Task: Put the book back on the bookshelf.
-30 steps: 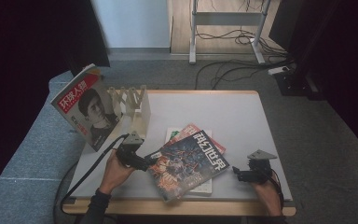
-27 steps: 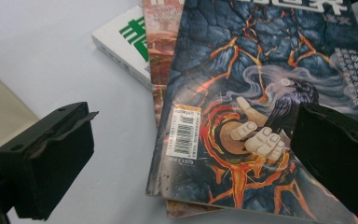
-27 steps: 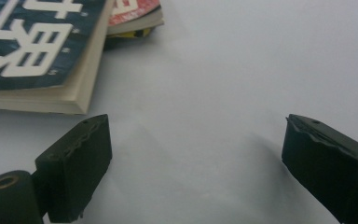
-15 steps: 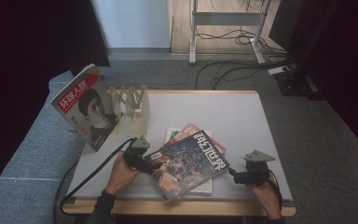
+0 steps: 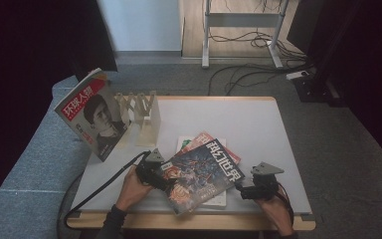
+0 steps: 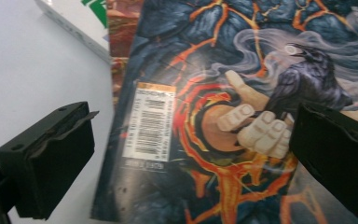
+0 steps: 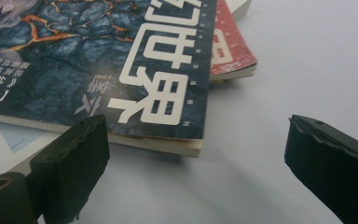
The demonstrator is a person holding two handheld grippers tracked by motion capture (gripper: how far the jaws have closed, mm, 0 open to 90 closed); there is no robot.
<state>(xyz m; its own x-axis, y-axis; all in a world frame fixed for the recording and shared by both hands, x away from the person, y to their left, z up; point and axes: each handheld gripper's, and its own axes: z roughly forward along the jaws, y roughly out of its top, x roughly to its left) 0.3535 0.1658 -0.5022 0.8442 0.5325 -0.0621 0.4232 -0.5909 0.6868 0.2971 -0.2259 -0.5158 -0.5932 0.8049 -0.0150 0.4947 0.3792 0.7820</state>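
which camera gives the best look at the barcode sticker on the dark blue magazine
The left gripper view: the barcode sticker sits close between that gripper's open jaws, on the dark blue magazine, bars clearly visible. In the high view the cover is too small to make it out. The right gripper view shows the title end.

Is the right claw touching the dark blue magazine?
Apart. In the right gripper view, the open right claw has bare table between its jaws and the dark blue magazine.

Overhead forward-down view, two close views sharing magazine [image 5: 201, 169]
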